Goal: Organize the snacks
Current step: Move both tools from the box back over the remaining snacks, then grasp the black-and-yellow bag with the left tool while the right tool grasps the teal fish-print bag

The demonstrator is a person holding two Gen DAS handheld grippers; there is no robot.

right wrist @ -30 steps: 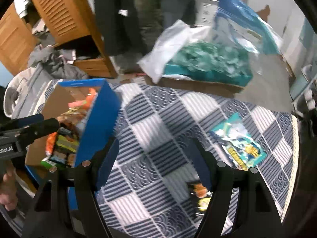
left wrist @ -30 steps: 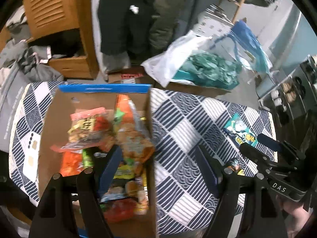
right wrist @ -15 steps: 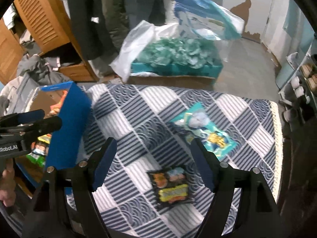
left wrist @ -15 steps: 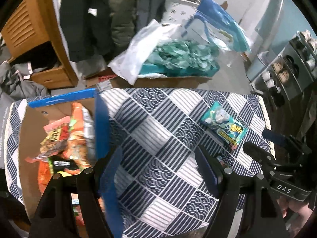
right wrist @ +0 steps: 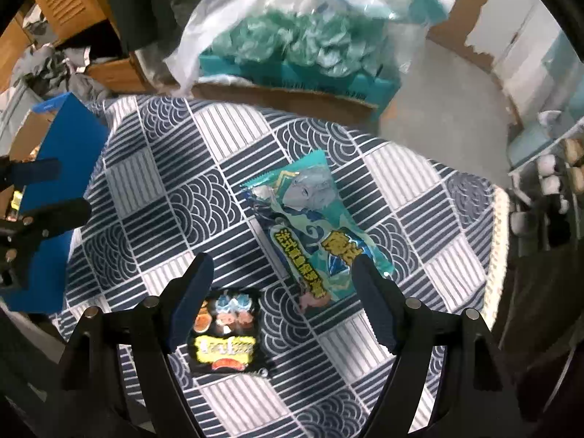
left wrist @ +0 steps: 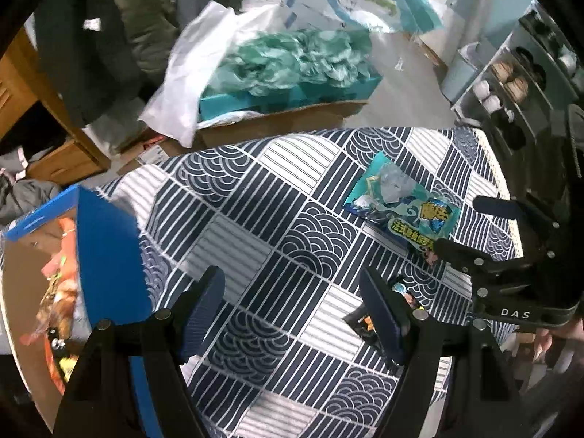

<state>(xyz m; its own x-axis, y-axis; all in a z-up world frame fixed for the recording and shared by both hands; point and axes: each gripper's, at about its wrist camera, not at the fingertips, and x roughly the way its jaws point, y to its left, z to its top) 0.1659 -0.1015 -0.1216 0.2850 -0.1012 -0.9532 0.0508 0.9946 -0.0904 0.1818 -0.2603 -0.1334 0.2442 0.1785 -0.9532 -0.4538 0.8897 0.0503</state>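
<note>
Teal snack packet (right wrist: 315,226) flat on patterned counter (right wrist: 204,197), long axis diagonal, sealed end toward far-left, black snack packet (right wrist: 224,335) just nearer-left of it, blue box (right wrist: 69,168) well left, right gripper (right wrist: 281,295) jaws spread, lately widening, empty, left gripper (left wrist: 292,299) jaws spread, empty

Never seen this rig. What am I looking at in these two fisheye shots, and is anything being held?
No robot arm: a person carries a two-finger claw in each hand, each with a fisheye camera looking along its fingers. One picture is from the left claw, the other from the right claw. Both stand open above the patterned tablecloth, holding nothing. On the cloth lie a teal snack packet and a small black snack packet. At the left stands a blue cardboard box already holding snacks.
</note>
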